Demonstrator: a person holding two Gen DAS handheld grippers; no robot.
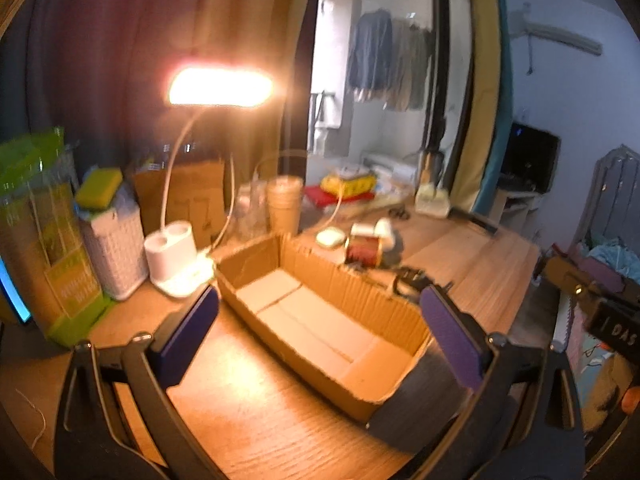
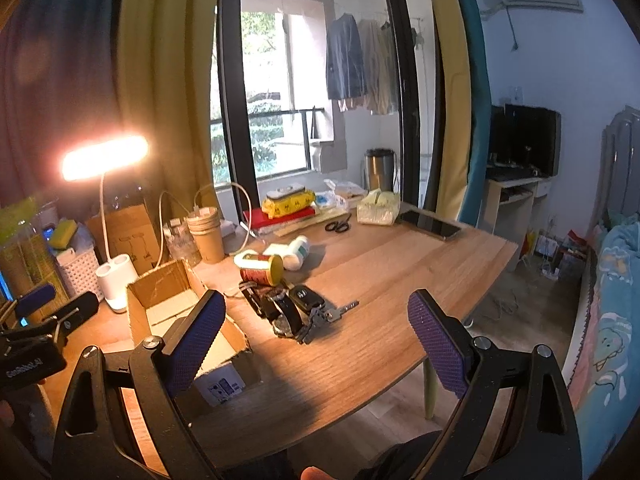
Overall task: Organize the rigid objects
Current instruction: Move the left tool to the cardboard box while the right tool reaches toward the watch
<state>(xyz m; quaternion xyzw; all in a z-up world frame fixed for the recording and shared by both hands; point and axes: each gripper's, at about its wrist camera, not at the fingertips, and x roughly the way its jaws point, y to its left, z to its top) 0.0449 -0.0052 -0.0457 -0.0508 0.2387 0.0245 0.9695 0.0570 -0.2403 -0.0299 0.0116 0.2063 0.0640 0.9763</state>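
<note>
Cardboard box (image 2: 176,312) lay open and empty at the counter (image 2: 380,264) left. Beside it, right: red can (image 2: 262,270), white bottle (image 2: 294,252), watch (image 2: 280,312), car key (image 2: 306,298). Left gripper (image 1: 320,320) hovered wide open over the box, holding nothing; right gripper (image 2: 316,332) likewise gaped empty. Best approached low, straddling the watch squarely, avoiding the keys.
</note>
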